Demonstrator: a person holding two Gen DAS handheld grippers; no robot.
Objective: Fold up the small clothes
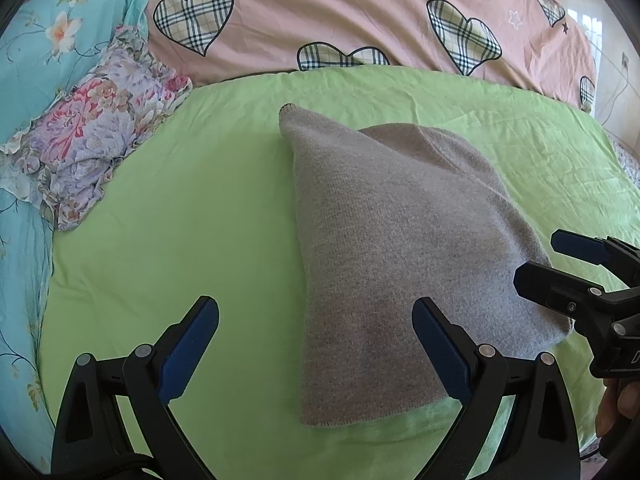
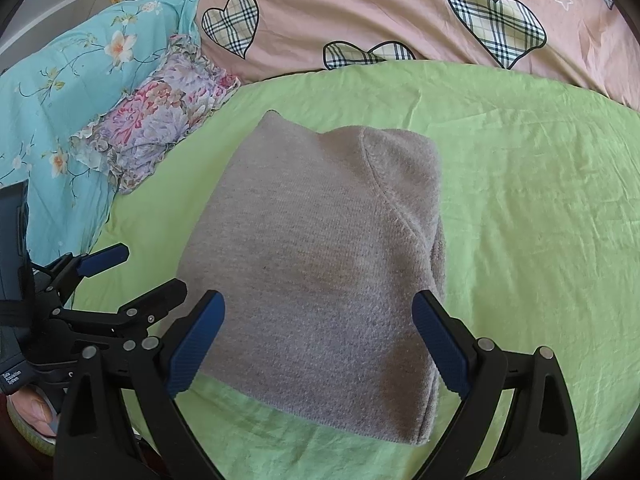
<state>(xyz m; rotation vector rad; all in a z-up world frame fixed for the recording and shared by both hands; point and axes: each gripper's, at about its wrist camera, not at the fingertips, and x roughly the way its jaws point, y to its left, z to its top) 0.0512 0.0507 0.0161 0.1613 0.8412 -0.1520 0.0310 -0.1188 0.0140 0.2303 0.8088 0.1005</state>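
Grey knit [image 2: 316,264] lies folded compact on green sheet [image 2: 540,200], likely near done; left gripper [image 1: 316,348] and right gripper [image 2: 318,344] both spread, empty.

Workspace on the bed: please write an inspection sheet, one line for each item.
Surface: green sheet, wrinkled.
Job's things: grey knit garment, folded, lying flat on the sheet.
Clutter: floral frilled pillow at the sheet's left edge.
Grippers: left gripper open, above the garment's near left edge; right gripper open, above its near edge; neither holds anything.
Cables: thin cord on the far wall.
Surroundings: pink heart-print quilt, turquoise floral bedding.
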